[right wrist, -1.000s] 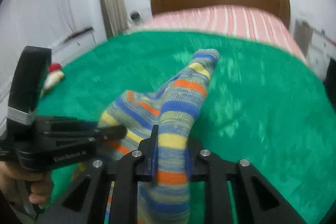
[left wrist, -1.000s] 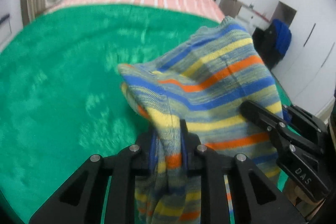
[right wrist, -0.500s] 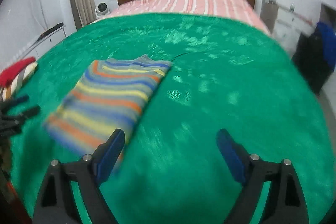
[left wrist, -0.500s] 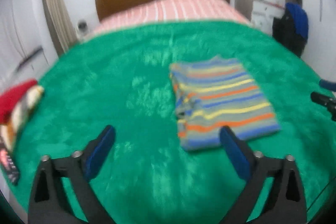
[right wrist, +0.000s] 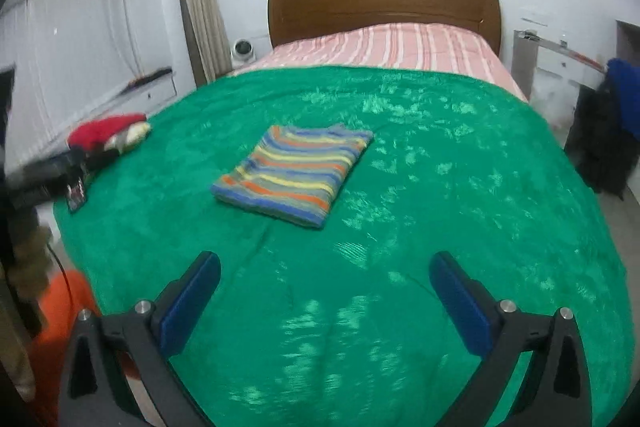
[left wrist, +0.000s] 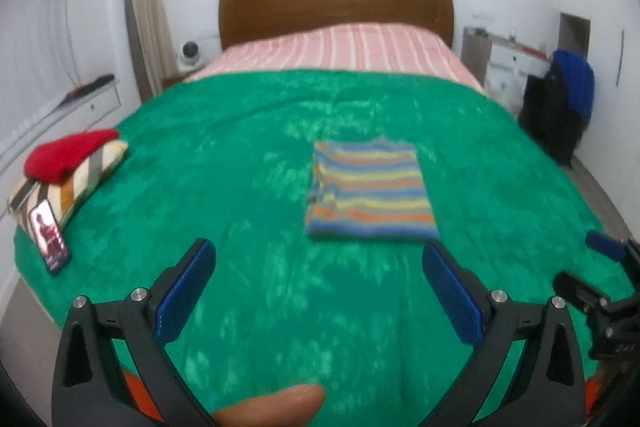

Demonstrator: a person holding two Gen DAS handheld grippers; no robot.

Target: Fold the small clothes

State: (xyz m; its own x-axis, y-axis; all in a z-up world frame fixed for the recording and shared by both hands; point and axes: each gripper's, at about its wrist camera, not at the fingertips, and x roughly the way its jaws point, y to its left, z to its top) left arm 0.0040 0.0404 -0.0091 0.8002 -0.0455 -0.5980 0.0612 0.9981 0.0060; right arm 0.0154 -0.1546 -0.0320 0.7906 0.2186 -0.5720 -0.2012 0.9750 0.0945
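Green blanket [left wrist: 248, 187] on the bed now carries the folded striped garment [left wrist: 370, 193] at centre, since I have just opened my left hand-held gripper [left wrist: 318, 291] and right hand-held gripper [right wrist: 324, 301] wide, both empty, releasing it; this fold appears complete.

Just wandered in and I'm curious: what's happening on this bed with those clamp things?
A person is folding small clothes with a hand-held gripper in each hand. The striped sweater lies folded flat on the green blanket. The left gripper and right gripper have just been opening; both now stand wide open, empty, short of the sweater.
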